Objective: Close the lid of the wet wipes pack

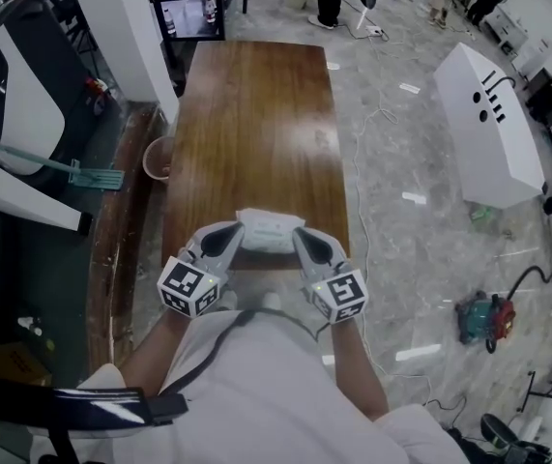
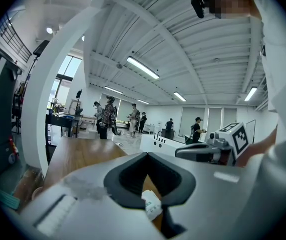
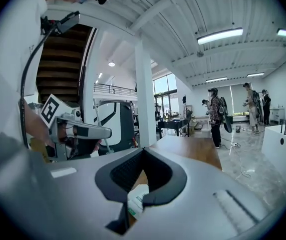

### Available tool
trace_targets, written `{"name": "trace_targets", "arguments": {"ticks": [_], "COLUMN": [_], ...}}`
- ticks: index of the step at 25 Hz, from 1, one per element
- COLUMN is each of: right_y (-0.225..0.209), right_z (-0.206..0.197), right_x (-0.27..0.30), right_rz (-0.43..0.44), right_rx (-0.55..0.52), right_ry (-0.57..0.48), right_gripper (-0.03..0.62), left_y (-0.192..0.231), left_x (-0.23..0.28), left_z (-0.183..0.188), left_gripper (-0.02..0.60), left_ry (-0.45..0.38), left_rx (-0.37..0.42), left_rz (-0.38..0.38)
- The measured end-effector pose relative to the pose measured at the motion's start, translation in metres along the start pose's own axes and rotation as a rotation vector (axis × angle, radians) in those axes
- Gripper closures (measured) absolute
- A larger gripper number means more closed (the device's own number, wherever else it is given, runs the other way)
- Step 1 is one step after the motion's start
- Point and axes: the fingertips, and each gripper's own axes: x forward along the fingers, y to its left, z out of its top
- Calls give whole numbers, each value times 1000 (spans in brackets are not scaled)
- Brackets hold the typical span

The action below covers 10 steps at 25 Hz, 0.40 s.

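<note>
**Seemingly near the end: both grippers shut, one either side of the pack**

We judge this to be either the tail of the job or a pause just before the press. The wet wipes pack (image 1: 271,231) lies flat on the wooden table (image 1: 256,114), at lower centre of the head view. The left gripper (image 1: 232,232) and right gripper (image 1: 301,235) flank it, with their tips just beside its ends. Each gripper's own view shows its jaws together and gripping nothing; a corner of the pack shows only through the gap behind the tips. The pack is white and soft-looking, with a little green print. Its lid is too small for us to tell whether it sits flush. If it stands proud, the next move calls for a closed tip pressing down on the flap.
</note>
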Motion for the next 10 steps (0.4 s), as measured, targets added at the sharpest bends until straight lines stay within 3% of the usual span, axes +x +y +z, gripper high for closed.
{"name": "trace_targets", "arguments": {"ticks": [10], "right_y": [-6], "right_z": [0], "right_x": [-5], "right_rz": [-24], "right_rx": [7], "right_ry": [-6], "right_gripper": [586], "left_y": [-1], "left_x": [6], "left_z": [3], "left_gripper": [580], "left_ry": [-6], "left_rx": [0], "left_rz": [-7]}}
